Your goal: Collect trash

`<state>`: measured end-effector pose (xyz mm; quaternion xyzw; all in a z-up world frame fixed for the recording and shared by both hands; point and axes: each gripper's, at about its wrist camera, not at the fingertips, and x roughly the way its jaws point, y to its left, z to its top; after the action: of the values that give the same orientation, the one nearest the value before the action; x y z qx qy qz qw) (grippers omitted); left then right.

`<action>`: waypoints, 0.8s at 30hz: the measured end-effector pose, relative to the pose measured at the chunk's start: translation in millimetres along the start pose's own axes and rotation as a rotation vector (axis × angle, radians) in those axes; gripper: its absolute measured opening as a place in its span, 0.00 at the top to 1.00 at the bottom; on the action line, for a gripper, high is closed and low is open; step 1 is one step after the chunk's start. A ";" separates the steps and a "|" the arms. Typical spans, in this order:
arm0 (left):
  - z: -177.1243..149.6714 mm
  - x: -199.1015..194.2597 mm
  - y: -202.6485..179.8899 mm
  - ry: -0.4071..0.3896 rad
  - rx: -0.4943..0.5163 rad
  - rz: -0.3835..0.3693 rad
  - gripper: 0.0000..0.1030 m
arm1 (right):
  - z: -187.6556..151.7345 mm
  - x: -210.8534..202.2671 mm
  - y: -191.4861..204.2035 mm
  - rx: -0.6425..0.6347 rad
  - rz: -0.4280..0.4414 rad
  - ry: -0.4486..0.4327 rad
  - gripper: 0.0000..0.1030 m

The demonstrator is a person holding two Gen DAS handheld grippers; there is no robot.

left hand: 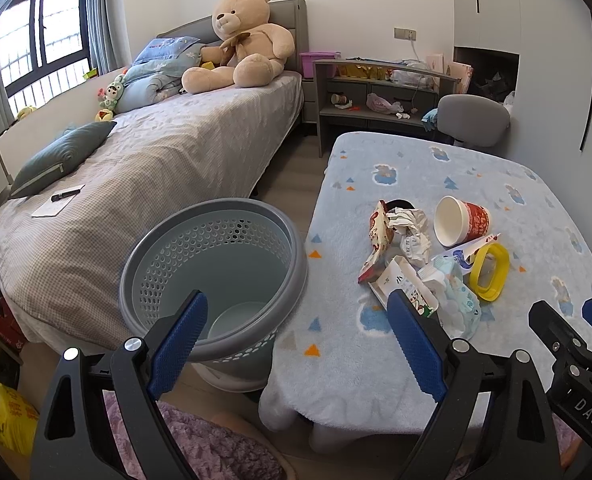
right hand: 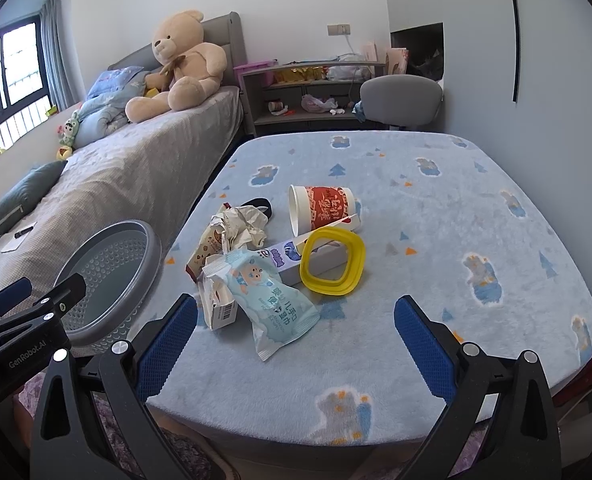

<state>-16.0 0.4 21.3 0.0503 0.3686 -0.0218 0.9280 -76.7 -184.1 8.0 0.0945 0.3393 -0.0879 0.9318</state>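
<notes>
A heap of trash lies on the table with the light-blue fleece cover (right hand: 436,208): a red-and-white paper cup (right hand: 324,208) on its side, crumpled paper (right hand: 242,222), a yellow plastic ring (right hand: 332,260), a light-blue wipes packet (right hand: 272,300), a small white carton (right hand: 220,304) and a snack wrapper (left hand: 378,240). A grey perforated bin (left hand: 216,276) stands on the floor left of the table. My left gripper (left hand: 300,340) is open, hanging between bin and table edge. My right gripper (right hand: 296,344) is open over the table's near edge, just short of the wipes packet. Neither holds anything.
A bed (left hand: 156,168) with a large teddy bear (left hand: 244,40), pillows and a notepad with a pen runs along the left. A grey shelf unit (left hand: 380,92) and a grey chair (left hand: 472,118) stand behind the table. A purple rug (left hand: 200,440) lies below.
</notes>
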 end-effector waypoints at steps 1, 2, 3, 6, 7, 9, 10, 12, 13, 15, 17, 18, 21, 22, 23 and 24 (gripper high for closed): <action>0.1 -0.2 0.0 -0.001 0.000 0.000 0.15 | 0.2 -0.4 0.0 0.000 0.000 0.000 0.06; 0.5 -1.0 -0.4 -0.002 0.000 0.000 0.15 | 0.0 -0.1 -0.1 0.000 0.000 0.000 0.06; 0.9 -2.1 -0.7 -0.003 0.000 -0.001 0.15 | 0.9 -1.4 0.0 -0.001 0.000 -0.001 0.06; 0.9 -2.2 -0.7 -0.003 0.000 0.000 0.15 | 0.9 -1.3 -0.2 0.001 0.000 -0.002 0.06; 1.1 -2.5 -0.8 -0.004 0.000 0.000 0.15 | 0.9 -1.2 -0.2 0.001 0.001 -0.002 0.06; 0.8 -2.3 -0.6 -0.004 0.000 0.000 0.15 | 0.6 -1.8 0.0 0.001 0.001 -0.002 0.06; 1.1 -2.5 -0.7 -0.004 0.000 0.000 0.15 | 0.1 -1.1 -0.1 0.000 0.001 -0.001 0.06; 0.7 -2.3 -0.5 -0.004 0.000 0.000 0.15 | 0.6 -2.0 0.0 -0.001 0.001 -0.002 0.06; 0.9 -2.6 -0.6 -0.004 0.000 0.000 0.15 | 0.1 -1.2 -0.2 0.000 0.002 -0.002 0.06; 0.6 -2.4 -0.4 -0.004 -0.001 -0.001 0.15 | 0.8 -1.7 -0.2 0.001 0.002 -0.002 0.06; 1.0 -2.8 -0.7 -0.004 0.000 -0.001 0.15 | 0.0 -2.0 -0.1 0.000 0.002 -0.003 0.06; 1.2 -3.1 -0.7 -0.004 0.000 0.000 0.15 | 0.8 -3.0 -0.1 0.001 0.002 -0.003 0.06; 0.2 -2.4 -0.2 -0.004 -0.001 0.000 0.15 | 0.8 -3.0 0.2 -0.001 0.002 -0.002 0.06; 0.9 -3.1 -0.5 -0.004 0.000 -0.001 0.15 | 0.1 -2.1 0.1 0.000 0.001 -0.002 0.06; 0.2 -2.4 -0.2 -0.004 -0.001 -0.001 0.15 | -0.1 -1.7 0.0 0.000 0.002 -0.002 0.06; 0.0 -2.4 -0.2 -0.004 -0.001 -0.001 0.15 | 0.6 -2.6 0.0 0.000 0.003 -0.001 0.06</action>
<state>-17.8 0.3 23.0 0.0496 0.3669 -0.0222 0.9287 -78.3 -184.0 10.1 0.0951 0.3388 -0.0866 0.9320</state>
